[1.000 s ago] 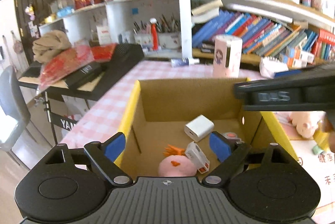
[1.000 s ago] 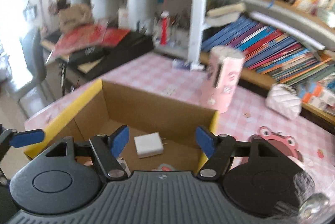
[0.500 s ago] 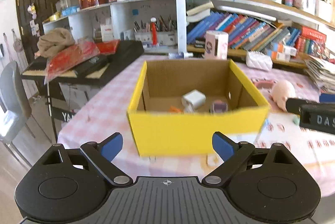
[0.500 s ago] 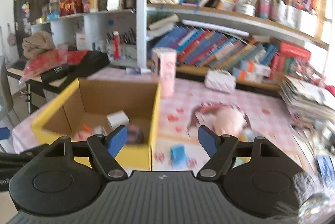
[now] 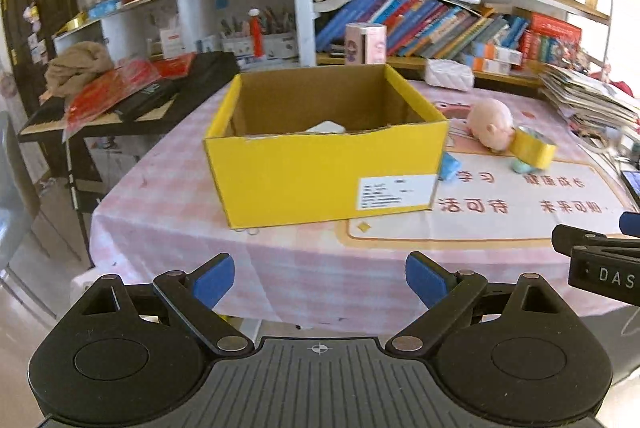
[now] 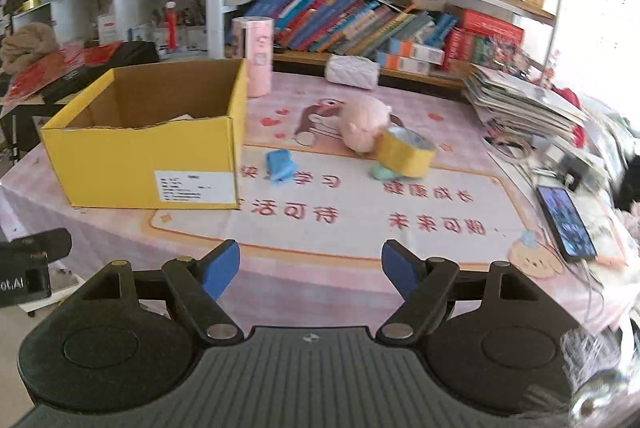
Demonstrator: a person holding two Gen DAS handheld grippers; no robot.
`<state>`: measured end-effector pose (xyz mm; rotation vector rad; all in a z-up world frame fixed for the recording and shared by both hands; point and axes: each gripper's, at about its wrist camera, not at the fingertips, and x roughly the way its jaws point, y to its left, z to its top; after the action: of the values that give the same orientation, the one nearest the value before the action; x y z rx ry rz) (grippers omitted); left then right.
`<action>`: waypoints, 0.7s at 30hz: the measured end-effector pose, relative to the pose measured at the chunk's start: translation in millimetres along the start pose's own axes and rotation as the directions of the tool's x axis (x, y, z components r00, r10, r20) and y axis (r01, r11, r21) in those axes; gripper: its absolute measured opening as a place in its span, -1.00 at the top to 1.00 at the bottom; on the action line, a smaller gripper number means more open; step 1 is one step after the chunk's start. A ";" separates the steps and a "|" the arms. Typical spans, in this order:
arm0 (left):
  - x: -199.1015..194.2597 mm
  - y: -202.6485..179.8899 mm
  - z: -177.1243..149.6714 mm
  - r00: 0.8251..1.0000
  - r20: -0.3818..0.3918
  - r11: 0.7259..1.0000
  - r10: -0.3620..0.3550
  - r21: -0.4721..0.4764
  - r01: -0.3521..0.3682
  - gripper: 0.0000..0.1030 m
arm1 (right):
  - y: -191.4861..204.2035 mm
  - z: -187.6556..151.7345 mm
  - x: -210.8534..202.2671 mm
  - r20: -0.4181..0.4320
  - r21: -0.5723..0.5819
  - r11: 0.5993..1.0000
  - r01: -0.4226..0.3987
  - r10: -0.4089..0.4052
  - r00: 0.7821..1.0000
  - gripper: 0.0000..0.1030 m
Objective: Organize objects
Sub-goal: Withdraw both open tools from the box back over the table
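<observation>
An open yellow cardboard box (image 5: 320,172) (image 6: 148,164) stands on the pink checked table; a white item shows inside it (image 5: 326,127). Right of it lie a pink plush pig (image 5: 490,122) (image 6: 362,122), a yellow tape roll (image 5: 532,148) (image 6: 406,150), a small blue object (image 6: 279,165) (image 5: 449,166) and a small green thing (image 6: 380,171) under the tape. My left gripper (image 5: 320,278) is open and empty, held back off the table's front edge. My right gripper (image 6: 310,266) is open and empty, over the front edge, and shows in the left wrist view (image 5: 600,260).
A pink cylinder (image 6: 258,56) and a white quilted pouch (image 6: 352,70) stand behind the box. A stack of magazines (image 6: 520,100) and a phone (image 6: 564,222) lie at the right. Bookshelves (image 5: 440,20) back the table. A black keyboard with red bags (image 5: 128,88) is left.
Both grippers have pulled back and up from inside the box to beyond the table's front edge. The box, once filling the views, now stands farther off. Both stay open.
</observation>
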<state>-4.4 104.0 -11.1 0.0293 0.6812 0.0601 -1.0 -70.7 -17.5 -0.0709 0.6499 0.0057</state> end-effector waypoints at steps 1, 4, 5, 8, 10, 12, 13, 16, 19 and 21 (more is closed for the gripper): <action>0.1 -2.6 -0.7 1.000 0.000 1.000 -0.006 0.004 0.006 -0.84 | -2.5 -2.0 -2.1 0.000 0.003 1.000 0.007 -0.007 1.000 -0.51; 3.9 -10.0 -1.8 1.000 -0.013 1.000 -0.028 0.009 0.028 -0.84 | -10.3 -6.0 -4.6 -0.004 0.008 1.000 0.024 -0.024 1.000 -0.52; 5.7 -13.5 -2.1 0.999 -0.019 0.999 -0.035 0.011 0.035 -0.84 | -13.4 -7.3 -4.8 -0.007 0.011 1.000 0.029 -0.029 1.000 -0.53; 11.0 -26.6 -1.0 0.998 -0.033 0.998 -0.058 0.030 0.059 -0.84 | -24.7 -11.1 -2.7 -0.026 0.028 0.998 0.050 -0.049 0.998 -0.54; 13.9 -37.8 0.2 0.996 -0.038 0.996 -0.075 0.049 0.077 -0.84 | -34.2 -13.0 -0.2 -0.040 0.041 0.997 0.064 -0.062 0.997 -0.54; 17.1 -49.4 1.9 0.995 -0.043 0.994 -0.090 0.066 0.092 -0.85 | -43.2 -14.8 2.0 -0.050 0.050 0.996 0.079 -0.077 0.996 -0.54; 18.9 -56.1 2.8 0.994 -0.047 0.992 -0.098 0.076 0.102 -0.84 | -47.5 -15.0 3.1 -0.053 0.054 0.995 0.086 -0.084 0.995 -0.55; 24.3 -73.6 6.6 0.992 -0.054 0.987 -0.117 0.105 0.122 -0.85 | -63.6 -15.7 7.4 -0.064 0.074 0.992 0.105 -0.101 0.993 -0.55; 30.0 -89.7 12.1 0.990 -0.056 0.983 -0.129 0.121 0.135 -0.85 | -77.3 -14.6 12.2 -0.072 0.087 0.989 0.119 -0.113 0.991 -0.55; 33.8 -98.7 15.9 0.989 -0.056 0.982 -0.135 0.128 0.141 -0.84 | -87.0 -12.5 16.7 -0.078 0.096 0.987 0.126 -0.119 0.990 -0.55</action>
<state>36.4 7.6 -24.6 0.1076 0.7319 -0.1183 7.1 -158.7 -32.0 -0.0137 0.7160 -0.1488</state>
